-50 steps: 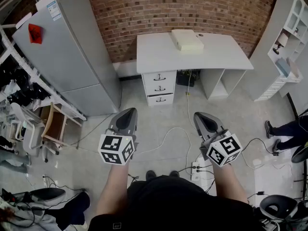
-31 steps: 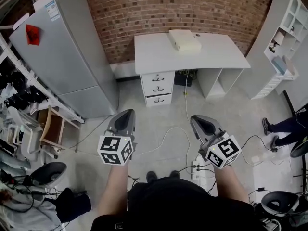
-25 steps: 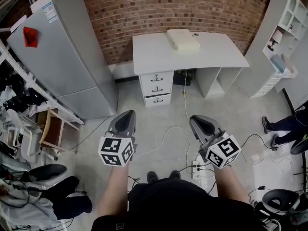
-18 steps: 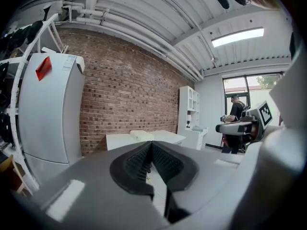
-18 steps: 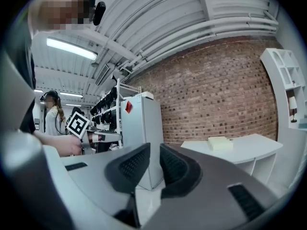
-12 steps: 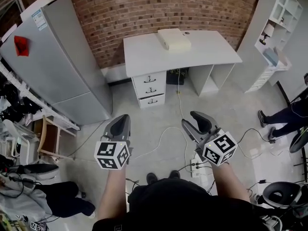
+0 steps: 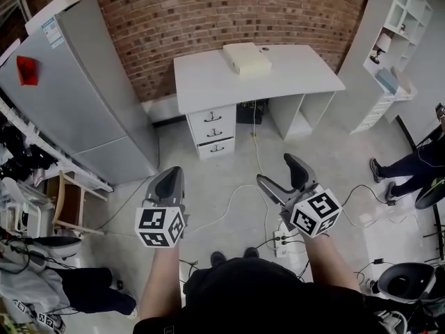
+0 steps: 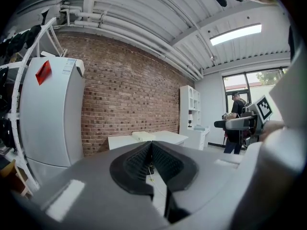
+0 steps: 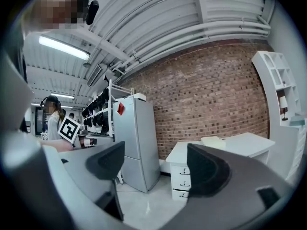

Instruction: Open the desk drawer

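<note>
A white desk [image 7: 278, 82] stands against the brick wall, far ahead of both grippers. Under its left end is a stack of three shut drawers [image 7: 211, 132] with dark handles. My left gripper [image 7: 172, 176] hangs over the floor with its jaws shut and nothing in them; its own view shows the pads [image 8: 151, 150] pressed together, the desk [image 8: 163, 138] small behind them. My right gripper [image 7: 277, 170] stands open; its jaws have just been opening, with nothing between them. The drawers [image 9: 183, 181] show through the gap in the right gripper view.
A grey fridge [image 7: 83, 96] stands left of the desk. A flat white box [image 7: 242, 56] lies on the desktop. A white shelf unit [image 7: 389, 47] is at the right. Cables and a power strip [image 7: 284, 241] lie on the floor near my feet. A person's legs [image 7: 410, 165] show at the right edge.
The right gripper's jaws have spread from shut to wide open. The left gripper stays shut. The desk has drifted left in the head view.
</note>
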`<state>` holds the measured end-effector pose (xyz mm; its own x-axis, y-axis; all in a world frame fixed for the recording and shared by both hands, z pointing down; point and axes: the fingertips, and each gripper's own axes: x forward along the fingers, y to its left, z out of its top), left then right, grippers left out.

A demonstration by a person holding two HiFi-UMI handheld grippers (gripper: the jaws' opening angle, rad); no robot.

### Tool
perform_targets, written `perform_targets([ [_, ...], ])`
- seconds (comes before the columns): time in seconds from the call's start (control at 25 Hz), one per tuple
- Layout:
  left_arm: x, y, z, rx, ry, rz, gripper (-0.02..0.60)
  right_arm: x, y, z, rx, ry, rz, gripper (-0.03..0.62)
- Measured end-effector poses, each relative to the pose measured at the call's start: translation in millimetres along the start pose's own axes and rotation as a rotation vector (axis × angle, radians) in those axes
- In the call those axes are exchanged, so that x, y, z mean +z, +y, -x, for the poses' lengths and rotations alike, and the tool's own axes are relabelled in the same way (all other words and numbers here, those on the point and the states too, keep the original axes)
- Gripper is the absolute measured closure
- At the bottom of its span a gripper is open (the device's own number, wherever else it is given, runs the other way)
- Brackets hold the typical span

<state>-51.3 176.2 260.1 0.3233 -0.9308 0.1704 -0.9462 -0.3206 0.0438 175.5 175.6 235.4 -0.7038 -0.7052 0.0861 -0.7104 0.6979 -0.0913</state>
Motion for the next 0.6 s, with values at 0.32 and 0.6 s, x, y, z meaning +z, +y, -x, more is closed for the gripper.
perform_targets([
  [0.32,6.3,-0.6,0.2,-0.005,-0.028,0.006,0.417,-2.2,2.2,-1.7,0.014,0.004,-0.008,0.223],
  [0.6,7.0,14.2,3.1,0.005,-0.035,0.022,0.303,-1.8,7.7,-10.0,0.013,0.012,-0.013,0.223],
])
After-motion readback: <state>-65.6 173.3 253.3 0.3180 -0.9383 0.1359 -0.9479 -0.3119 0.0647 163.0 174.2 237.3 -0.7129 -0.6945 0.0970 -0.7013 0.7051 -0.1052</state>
